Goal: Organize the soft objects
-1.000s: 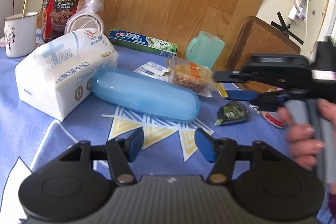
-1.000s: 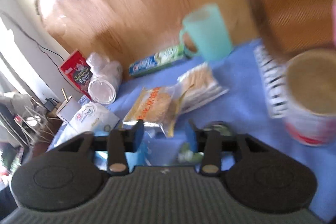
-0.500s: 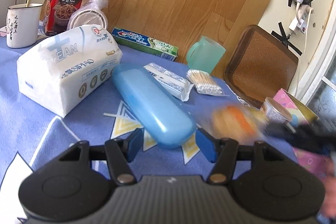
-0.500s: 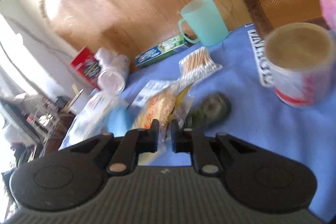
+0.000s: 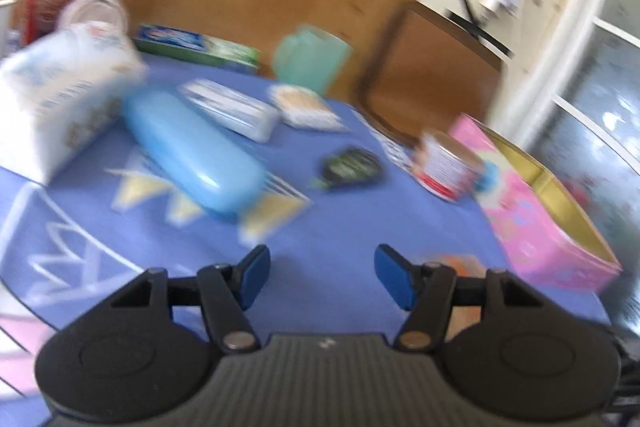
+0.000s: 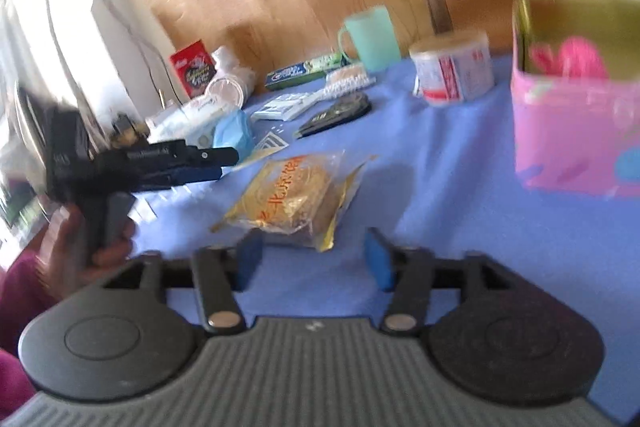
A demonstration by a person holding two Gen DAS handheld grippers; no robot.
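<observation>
A clear bag of yellow-orange snack (image 6: 296, 197) lies flat on the blue tablecloth (image 6: 440, 163), just ahead of my right gripper (image 6: 310, 263), which is open and empty. My left gripper (image 5: 318, 281) is open and empty above the cloth; it also shows in the right wrist view (image 6: 192, 163) at the left. The snack bag shows partly behind its right finger (image 5: 460, 265). A pink tin box (image 6: 576, 123) with a pink soft thing (image 6: 568, 61) inside stands at the right. A white tissue pack (image 5: 60, 99) sits at the left.
On the cloth lie a blue case (image 5: 192, 151), a small white packet (image 5: 232, 109), cotton swabs (image 5: 304, 105), a dark tape dispenser (image 5: 348, 169), a can (image 5: 444, 165), a toothpaste box (image 5: 196, 49) and a mint mug (image 5: 310, 61). A wooden board stands behind.
My right gripper carried the snack bag toward the front of the table, opened and let it go on the cloth. My left gripper swung right and pulled back.
</observation>
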